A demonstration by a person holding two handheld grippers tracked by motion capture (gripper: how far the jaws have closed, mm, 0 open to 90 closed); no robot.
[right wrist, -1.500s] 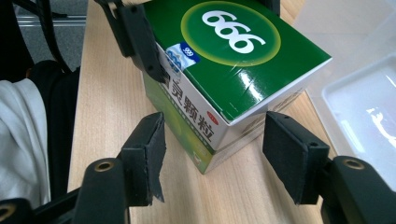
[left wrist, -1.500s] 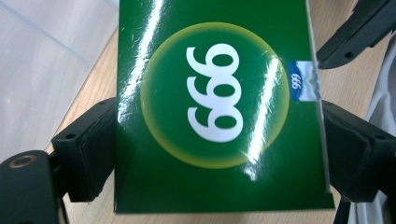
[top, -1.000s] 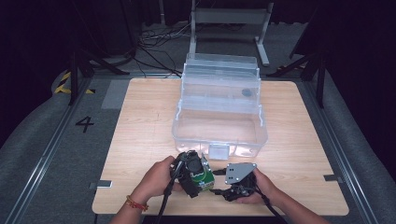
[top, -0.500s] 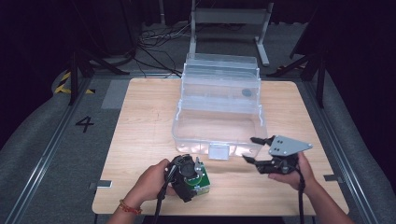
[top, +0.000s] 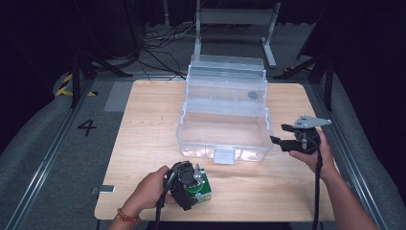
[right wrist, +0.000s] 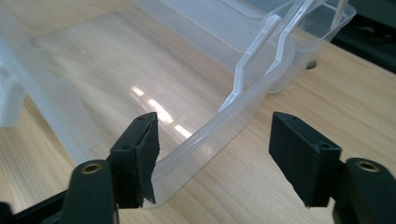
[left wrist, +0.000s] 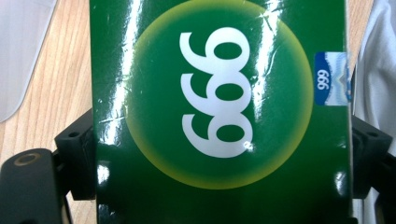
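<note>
left gripper [top: 189, 184] jaws clamp green box [left wrist: 219, 112]; right gripper [top: 282, 135] jaws opening, empty.

glossy green box [left wrist: 219, 112], clear plastic bin [top: 222, 129], wooden table [top: 143, 124]

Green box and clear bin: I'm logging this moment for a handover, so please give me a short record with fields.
held item: green box, marked 999
left gripper: shut on the green box, low over the table's near edge
right gripper: jaws open, just been opening, nothing gripped, at the clear bin's right corner
clear bin: lid open, looks empty
</note>
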